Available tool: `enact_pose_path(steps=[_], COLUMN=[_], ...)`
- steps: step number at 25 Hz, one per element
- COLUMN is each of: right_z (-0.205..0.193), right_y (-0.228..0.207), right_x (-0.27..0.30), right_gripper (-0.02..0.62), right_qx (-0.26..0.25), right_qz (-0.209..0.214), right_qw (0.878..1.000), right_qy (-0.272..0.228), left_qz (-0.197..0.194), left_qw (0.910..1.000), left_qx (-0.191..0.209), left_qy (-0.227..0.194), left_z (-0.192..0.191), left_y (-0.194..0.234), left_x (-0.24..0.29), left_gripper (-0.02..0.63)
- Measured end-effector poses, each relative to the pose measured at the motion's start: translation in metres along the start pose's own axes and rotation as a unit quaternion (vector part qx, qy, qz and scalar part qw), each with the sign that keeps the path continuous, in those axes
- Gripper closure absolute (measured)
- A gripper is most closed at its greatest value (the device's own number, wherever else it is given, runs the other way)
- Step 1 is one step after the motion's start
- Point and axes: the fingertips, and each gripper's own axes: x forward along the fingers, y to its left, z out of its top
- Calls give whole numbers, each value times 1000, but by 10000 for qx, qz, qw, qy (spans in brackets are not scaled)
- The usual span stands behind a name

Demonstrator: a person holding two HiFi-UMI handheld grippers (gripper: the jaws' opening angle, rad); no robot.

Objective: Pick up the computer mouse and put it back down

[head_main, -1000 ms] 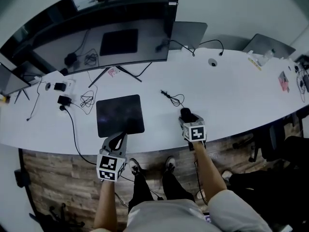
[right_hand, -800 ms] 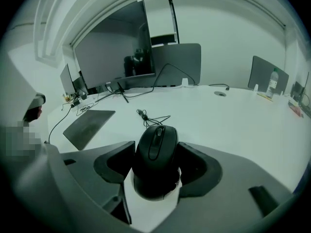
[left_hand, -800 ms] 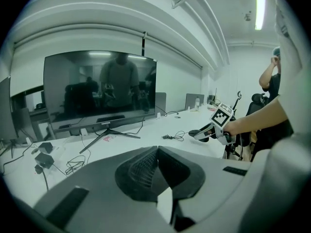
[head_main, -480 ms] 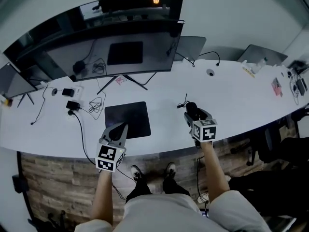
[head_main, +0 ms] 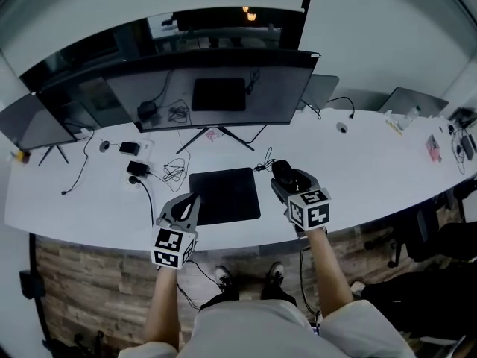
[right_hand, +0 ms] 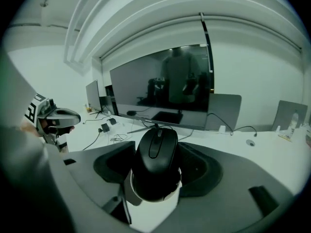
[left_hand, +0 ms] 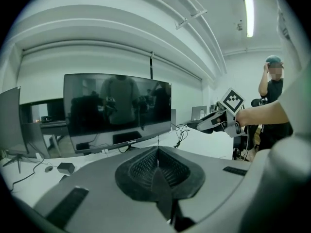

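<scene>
A black computer mouse (right_hand: 156, 154) sits gripped between the jaws of my right gripper (right_hand: 155, 176), and its cord runs off toward the monitor. In the head view the mouse (head_main: 283, 171) hangs in the right gripper (head_main: 288, 180) above the white desk (head_main: 373, 170), just right of the black mouse pad (head_main: 223, 195). My left gripper (head_main: 191, 198) hovers over the pad's near left corner. Its ribbed pads meet with nothing between them in the left gripper view (left_hand: 156, 166). Across the desk, the right gripper (left_hand: 214, 123) also shows in that view.
A wide dark monitor (head_main: 216, 88) stands at the back of the desk, with a second screen (head_main: 30, 121) at far left. Cables (head_main: 173, 171) and power adapters (head_main: 138, 168) lie left of the pad. Laptops (head_main: 414, 99) sit at the back right. A person (left_hand: 273, 89) stands beyond the desk.
My right gripper has risen from the desk with the mouse held in it. The left gripper has lifted too and drifted along the pad's left side, staying shut.
</scene>
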Motion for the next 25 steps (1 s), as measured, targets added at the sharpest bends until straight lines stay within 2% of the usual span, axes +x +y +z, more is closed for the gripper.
enact_pose_path(steps=[5,9,12,18,25], right_z=[2,-50,-92,-152,-173], right_y=[80,114,117,99,87], right_x=[53,109,130,147,154], right_gripper=[308,308,308,304,297], right_qx=[-160,29,128,-182,-386], right_qz=[708,1107,983,532,413], right_qw=[9974,9923,9903,9849,9824], right_qy=[32,559,977,1635,1779], left_qz=[264,375,379,326,206], left_qw=[9995,9983,9973,9951,9951], left_qx=[-144,-310,-407,-596,-562], left_qy=[108,311,475,720,781], left_z=[-24,-50,-70,-100,-103], left_y=[40,56,57,49,29], left_x=[-29,-45,-52,-46,-28], left_gripper=[589,589,589,589,589])
